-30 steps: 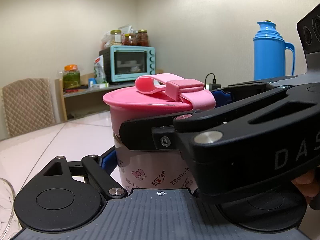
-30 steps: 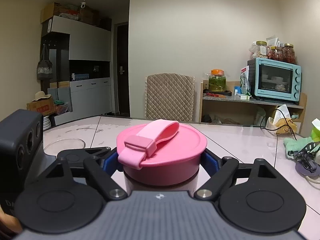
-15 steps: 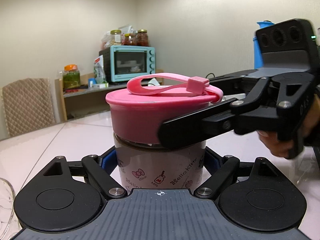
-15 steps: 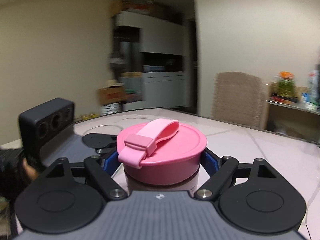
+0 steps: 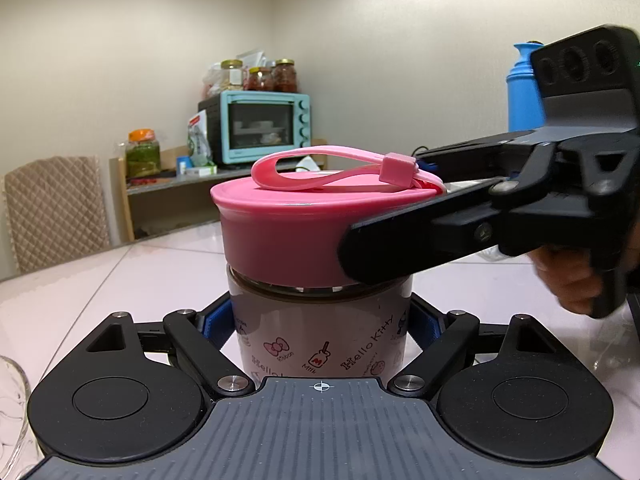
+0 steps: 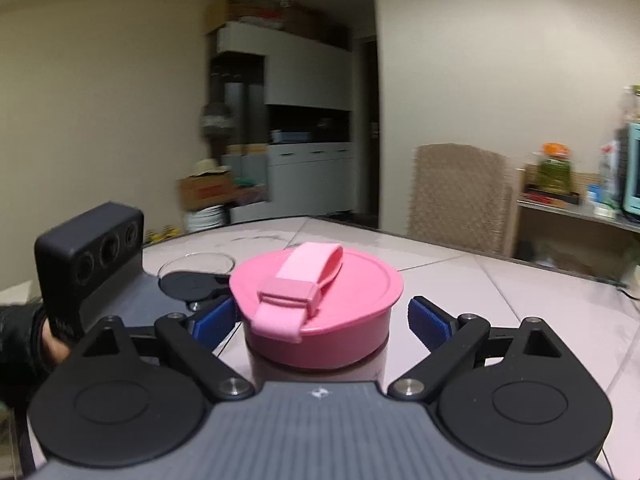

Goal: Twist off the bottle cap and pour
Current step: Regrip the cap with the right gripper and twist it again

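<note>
1. A bottle (image 5: pixel 320 332) with cartoon prints stands upright on the pale counter (image 5: pixel 132 280); its wall is frosted, so its contents cannot be told.
2. A pink cap (image 5: pixel 288 232) sits on the bottle's mouth, level; a pink strap (image 5: pixel 336 170) loops across its top.
3. The left tongs (image 5: pixel 320 320) are clenched on the bottle's body below the cap, blue pads pressing it from both sides.
4. The right tongs (image 6: pixel 320 320) stand released around the cap (image 6: pixel 320 300); in the right wrist view a gap shows between the right blue pad (image 6: pixel 430 322) and the cap's rim; the left pad lies close to the rim, and whether it touches cannot be told.
5. In the left wrist view the right tongs (image 5: pixel 400 240) reach in from the right at cap height, one black finger crossing the cap's side.
6. A glass dish (image 6: pixel 196 264) sits on the counter beyond the left tongs; whether it holds anything cannot be seen.
7. On a shelf behind stand a teal oven (image 5: pixel 260 126) with jars (image 5: pixel 256 76) on top, and a jar with green contents (image 5: pixel 143 152); a blue flask (image 5: pixel 524 88) stands at the right; a padded chair (image 5: pixel 52 216) is at the counter's far edge.
</note>
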`<state>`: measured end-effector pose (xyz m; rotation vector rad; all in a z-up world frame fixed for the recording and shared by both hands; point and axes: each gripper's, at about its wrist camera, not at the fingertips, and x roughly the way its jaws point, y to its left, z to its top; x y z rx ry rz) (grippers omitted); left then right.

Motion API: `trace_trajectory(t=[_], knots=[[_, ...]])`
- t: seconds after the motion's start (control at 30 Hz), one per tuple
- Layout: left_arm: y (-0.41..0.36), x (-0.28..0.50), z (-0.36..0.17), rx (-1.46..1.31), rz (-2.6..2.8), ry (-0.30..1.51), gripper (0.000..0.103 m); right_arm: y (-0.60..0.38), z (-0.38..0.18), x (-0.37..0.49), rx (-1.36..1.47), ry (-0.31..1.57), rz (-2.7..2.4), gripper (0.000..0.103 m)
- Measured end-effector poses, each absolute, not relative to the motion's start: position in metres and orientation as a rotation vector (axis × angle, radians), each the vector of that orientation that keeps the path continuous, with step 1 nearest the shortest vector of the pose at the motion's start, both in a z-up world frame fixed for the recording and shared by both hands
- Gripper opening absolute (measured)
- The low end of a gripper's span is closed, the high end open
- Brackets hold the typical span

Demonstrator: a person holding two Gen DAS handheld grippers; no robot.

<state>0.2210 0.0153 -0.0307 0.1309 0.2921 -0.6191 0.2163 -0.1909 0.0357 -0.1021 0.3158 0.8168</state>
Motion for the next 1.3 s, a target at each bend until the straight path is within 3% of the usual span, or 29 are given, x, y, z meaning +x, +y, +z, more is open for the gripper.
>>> trace_trajectory(t=[0.77,0.83,0.87,1.3], knots=[[0.014,0.221,-0.031,0.131,-0.619,0.292,0.090,-0.145,0.018,0.196,-0.009,0.295,0.483,0.094],[0.014,0.220,-0.031,0.131,-0.619,0.292,0.090,-0.144,0.017,0.199,0.004,0.303,0.471,0.090],[0.014,0.220,-0.031,0.131,-0.619,0.292,0.090,-0.143,0.017,0.199,0.002,0.304,0.474,0.086],[0.012,0.220,-0.031,0.133,-0.619,0.292,0.089,-0.180,0.015,0.230,-0.066,0.296,0.807,0.085]])
